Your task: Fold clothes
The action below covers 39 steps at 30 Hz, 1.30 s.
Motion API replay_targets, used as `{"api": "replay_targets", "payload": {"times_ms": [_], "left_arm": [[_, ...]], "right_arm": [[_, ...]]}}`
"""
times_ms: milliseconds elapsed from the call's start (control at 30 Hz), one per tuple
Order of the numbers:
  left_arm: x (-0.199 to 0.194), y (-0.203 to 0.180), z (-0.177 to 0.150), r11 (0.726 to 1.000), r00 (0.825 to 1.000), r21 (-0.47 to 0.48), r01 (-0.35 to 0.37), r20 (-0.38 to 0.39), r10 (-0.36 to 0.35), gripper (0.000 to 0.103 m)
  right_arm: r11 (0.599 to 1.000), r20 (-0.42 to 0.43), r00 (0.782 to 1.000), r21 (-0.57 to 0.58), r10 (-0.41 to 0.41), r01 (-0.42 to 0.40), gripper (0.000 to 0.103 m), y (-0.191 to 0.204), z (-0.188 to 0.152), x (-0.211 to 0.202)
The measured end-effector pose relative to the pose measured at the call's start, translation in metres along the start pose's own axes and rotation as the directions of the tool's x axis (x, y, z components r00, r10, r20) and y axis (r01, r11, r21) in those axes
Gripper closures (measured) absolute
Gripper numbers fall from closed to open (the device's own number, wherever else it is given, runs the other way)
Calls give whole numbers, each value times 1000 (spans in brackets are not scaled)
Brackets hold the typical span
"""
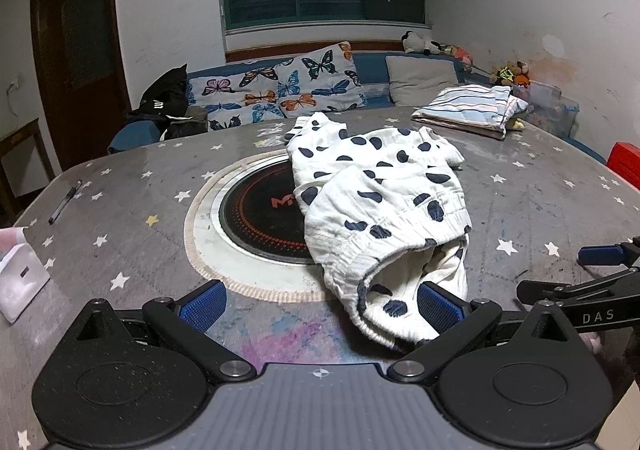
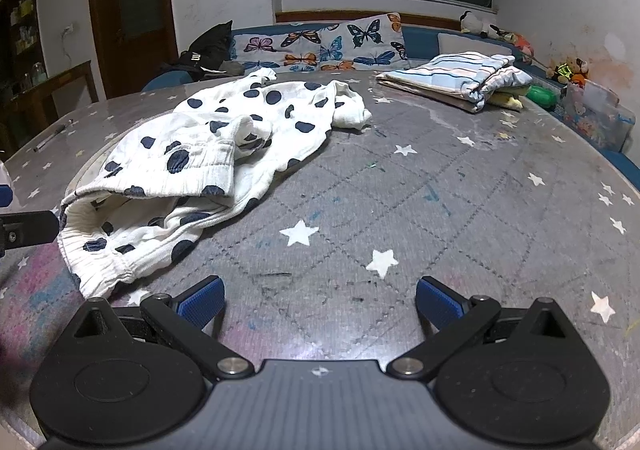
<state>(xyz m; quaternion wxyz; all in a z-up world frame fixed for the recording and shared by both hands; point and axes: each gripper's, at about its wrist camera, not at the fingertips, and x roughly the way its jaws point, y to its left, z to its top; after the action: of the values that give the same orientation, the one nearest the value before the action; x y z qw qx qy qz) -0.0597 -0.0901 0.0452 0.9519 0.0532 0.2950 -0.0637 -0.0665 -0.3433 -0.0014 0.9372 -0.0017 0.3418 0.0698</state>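
Now I see the crumpled white dark-spotted cotton trousers (image 1: 380,201) lying unfolded on the grey star-print table (image 2: 440,189), left gripper (image 1: 320,306) and right gripper (image 2: 320,300) both spread wide at the waistband, so flattening likely comes next.

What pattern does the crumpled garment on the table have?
The crumpled white cotton trousers carry dark navy blotchy spots, clearest in the right wrist view.

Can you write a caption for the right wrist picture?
Open right gripper hovers beside crumpled spotted pants on star-patterned table.
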Motion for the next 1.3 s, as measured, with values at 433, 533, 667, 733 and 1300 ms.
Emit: {"api": "replay_targets", "payload": {"times_ms": [433,533,667,733,1300], "left_arm": [[16,-22,19,995,999,88,52,11,-53,0],[22,-31,26,991,997,111,71,17,-74,0],[31,-46,39,985,994,137,106,19,-109,0],[36,-53,44,982,992,146,121,16,-124,0],[106,-103,74,977,995,192,94,-59,-84,29]], "right_arm": [[1000,-7,1000,-2,-14,14,0,-6,8,9],[1000,-9,1000,0,-18,18,0,-9,10,11],[1000,-10,1000,9,-24,24,0,-13,11,12],[1000,-10,1000,14,-27,27,0,-15,12,13],[998,5,999,47,-32,32,0,-34,11,3]]}}
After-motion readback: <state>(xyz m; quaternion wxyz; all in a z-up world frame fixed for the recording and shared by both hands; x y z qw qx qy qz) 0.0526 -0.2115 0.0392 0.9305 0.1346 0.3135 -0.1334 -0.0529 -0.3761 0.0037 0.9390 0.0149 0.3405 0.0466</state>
